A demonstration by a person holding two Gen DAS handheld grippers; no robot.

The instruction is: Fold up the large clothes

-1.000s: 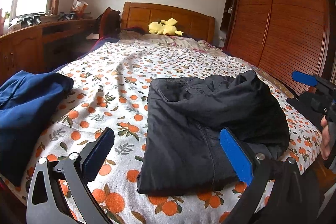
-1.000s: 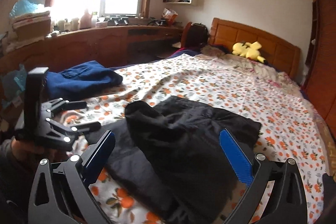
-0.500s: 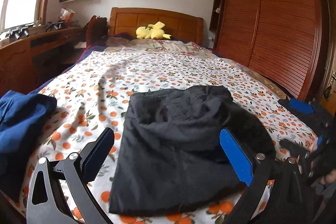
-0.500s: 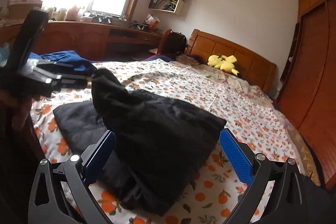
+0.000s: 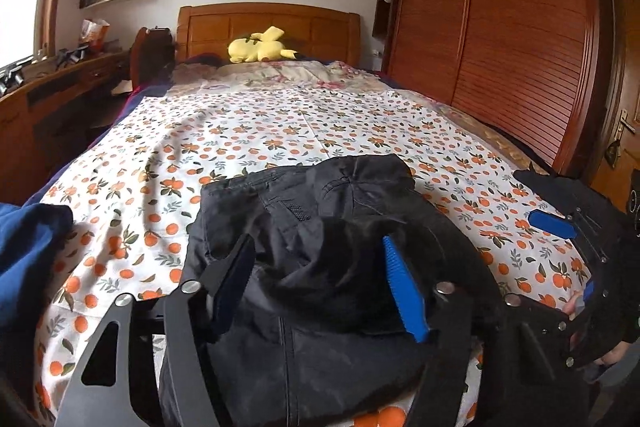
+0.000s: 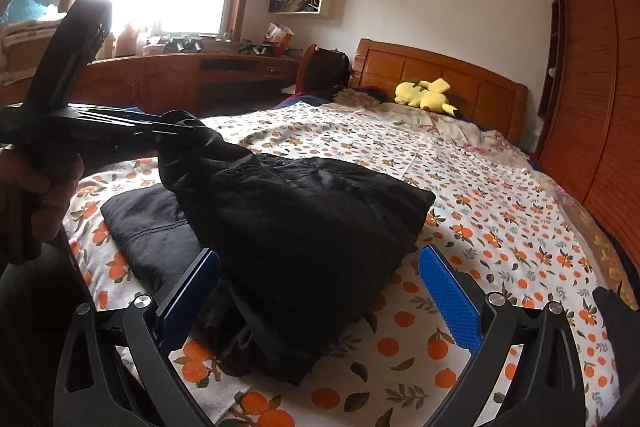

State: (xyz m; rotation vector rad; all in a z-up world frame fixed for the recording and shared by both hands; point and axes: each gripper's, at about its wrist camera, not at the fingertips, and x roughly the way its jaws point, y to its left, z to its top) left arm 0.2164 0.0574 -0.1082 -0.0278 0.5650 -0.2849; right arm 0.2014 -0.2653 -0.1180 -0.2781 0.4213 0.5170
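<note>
A black garment (image 5: 304, 267) lies folded in a bundle at the near end of the bed (image 5: 280, 131). My left gripper (image 5: 316, 283) has its blue-padded fingers partly closed around a raised hump of the cloth. In the right wrist view the left gripper's tips (image 6: 176, 131) hold a bunch of the black garment (image 6: 304, 219) lifted off the bundle. My right gripper (image 6: 318, 291) is open and empty, with its fingers on either side of the bundle's near edge. It also shows at the right of the left wrist view (image 5: 568, 247).
A blue garment (image 5: 28, 259) lies at the bed's left edge. A yellow plush toy (image 5: 260, 47) sits by the headboard. A wooden wardrobe (image 5: 500, 27) stands to the right, a wooden desk (image 6: 192, 75) along the window to the left.
My left gripper moved in over the black bundle and narrowed its fingers onto a hump of cloth. The right gripper came lower and closer to the bundle's near edge.
</note>
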